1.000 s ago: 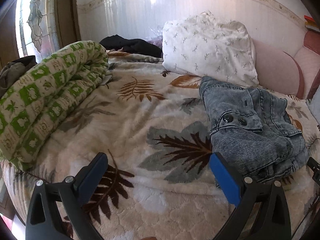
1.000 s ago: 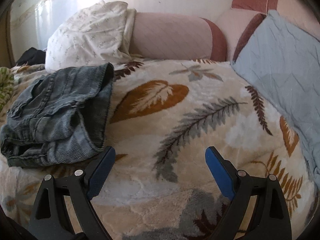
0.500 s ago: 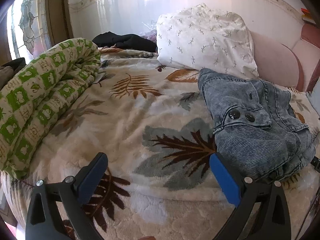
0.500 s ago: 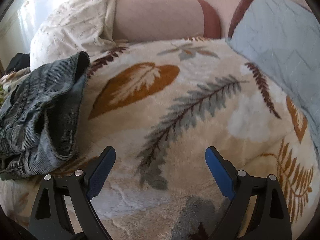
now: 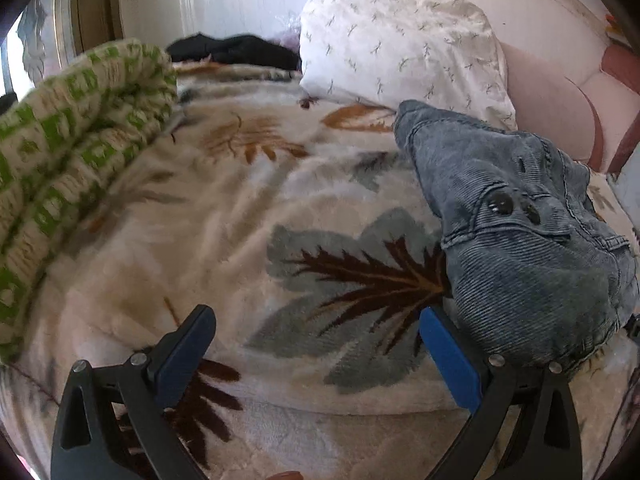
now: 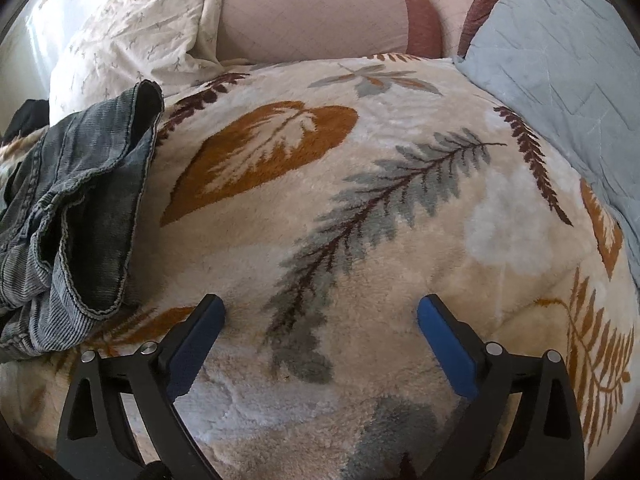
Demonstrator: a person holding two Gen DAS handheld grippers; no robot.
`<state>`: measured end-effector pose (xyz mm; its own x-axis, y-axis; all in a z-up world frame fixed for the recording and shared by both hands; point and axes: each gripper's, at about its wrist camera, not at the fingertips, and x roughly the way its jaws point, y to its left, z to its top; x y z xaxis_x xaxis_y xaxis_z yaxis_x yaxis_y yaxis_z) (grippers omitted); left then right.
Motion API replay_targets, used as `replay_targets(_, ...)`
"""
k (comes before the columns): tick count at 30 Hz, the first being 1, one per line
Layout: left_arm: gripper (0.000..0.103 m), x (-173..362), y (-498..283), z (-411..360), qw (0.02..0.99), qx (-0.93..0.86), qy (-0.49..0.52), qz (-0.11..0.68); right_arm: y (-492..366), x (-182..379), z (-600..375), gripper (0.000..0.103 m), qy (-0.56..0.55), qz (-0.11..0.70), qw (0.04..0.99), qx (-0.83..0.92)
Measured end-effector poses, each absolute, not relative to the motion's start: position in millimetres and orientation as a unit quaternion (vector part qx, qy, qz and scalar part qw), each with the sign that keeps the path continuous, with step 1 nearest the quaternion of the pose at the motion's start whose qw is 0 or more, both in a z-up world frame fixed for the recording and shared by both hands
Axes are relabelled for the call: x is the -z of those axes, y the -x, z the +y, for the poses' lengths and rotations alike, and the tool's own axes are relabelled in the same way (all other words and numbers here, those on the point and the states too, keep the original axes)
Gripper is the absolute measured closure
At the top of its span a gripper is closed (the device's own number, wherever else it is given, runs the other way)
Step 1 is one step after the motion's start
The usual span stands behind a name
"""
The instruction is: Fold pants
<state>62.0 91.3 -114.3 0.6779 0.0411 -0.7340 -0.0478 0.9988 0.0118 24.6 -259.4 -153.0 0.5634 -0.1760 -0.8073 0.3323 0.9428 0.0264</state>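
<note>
Crumpled grey-blue corduroy pants (image 5: 516, 236) lie in a heap on a leaf-patterned blanket, two dark buttons showing on top. My left gripper (image 5: 316, 320) hovers open over the blanket just left of the heap, its right finger close to the pants' near edge. In the right wrist view the same pants (image 6: 72, 208) lie at the far left. My right gripper (image 6: 320, 308) is to their right above bare blanket, jaws opening wide with nothing between them.
A rolled green-and-white quilt (image 5: 68, 152) lines the bed's left side. A white pillow (image 5: 404, 52) and dark clothing (image 5: 236, 50) lie at the head. A pale blue pillow (image 6: 560, 72) and pink headboard (image 6: 312, 16) bound the right side.
Both grippers have dropped closer to the blanket. The pants now loom larger beside the left gripper and have slid further left in the right wrist view.
</note>
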Motion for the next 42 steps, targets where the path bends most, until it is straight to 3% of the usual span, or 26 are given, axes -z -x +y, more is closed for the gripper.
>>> replay_targets(4,0.000,127,-72,95,0.899,-0.010,0.026,0.437,-27,155,-257,0.000,-0.082,0.447,0.879,0.142)
replay_targets(42,0.000,128,-72,96,0.900,-0.011,0.024,0.435,-29,156,-256,0.000,-0.078,0.451,0.877,0.145)
